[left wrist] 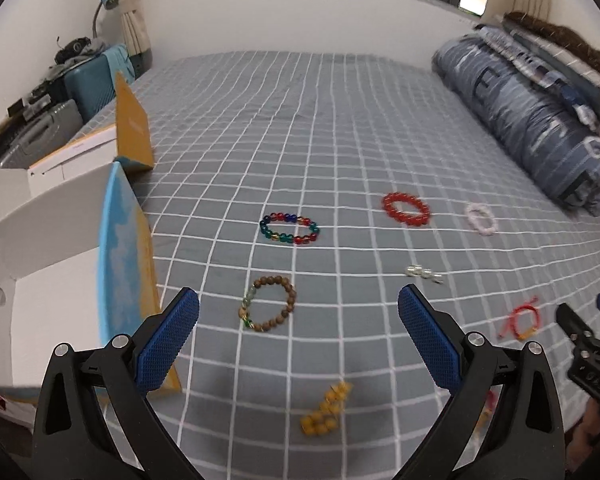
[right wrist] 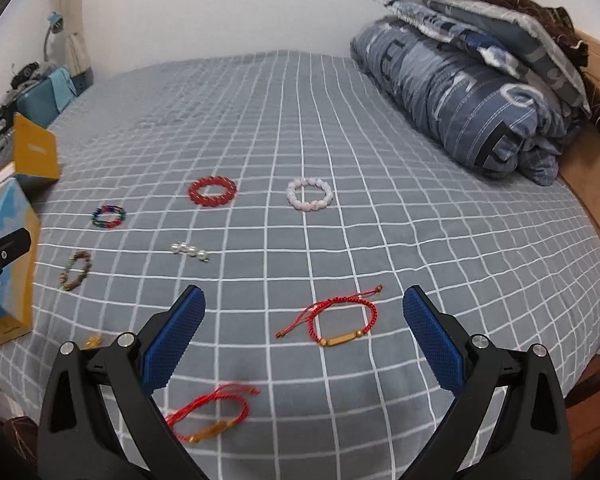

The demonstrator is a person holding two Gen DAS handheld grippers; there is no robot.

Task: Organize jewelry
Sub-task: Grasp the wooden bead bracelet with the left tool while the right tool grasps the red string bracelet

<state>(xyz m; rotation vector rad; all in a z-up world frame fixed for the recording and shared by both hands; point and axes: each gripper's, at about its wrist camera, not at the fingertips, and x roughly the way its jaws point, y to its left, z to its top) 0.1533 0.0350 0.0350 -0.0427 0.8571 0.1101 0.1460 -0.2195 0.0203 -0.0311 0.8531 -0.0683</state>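
Both grippers, left (left wrist: 299, 312) and right (right wrist: 304, 312), are held with jaws apart above the bed (right wrist: 420, 240). The wooden bracelet (left wrist: 267, 304) is located between the left jaws; the red cord bracelet (right wrist: 332, 320) at 12 o'clock of the right.

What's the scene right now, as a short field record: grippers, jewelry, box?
left gripper: open, empty, over wooden bead bracelet
right gripper: open, empty, over red cord bracelet
other jewelry on bedsheet: multicolor bead bracelet, red bead bracelet, pink bead bracelet, yellow bead bracelet
open box: left edge
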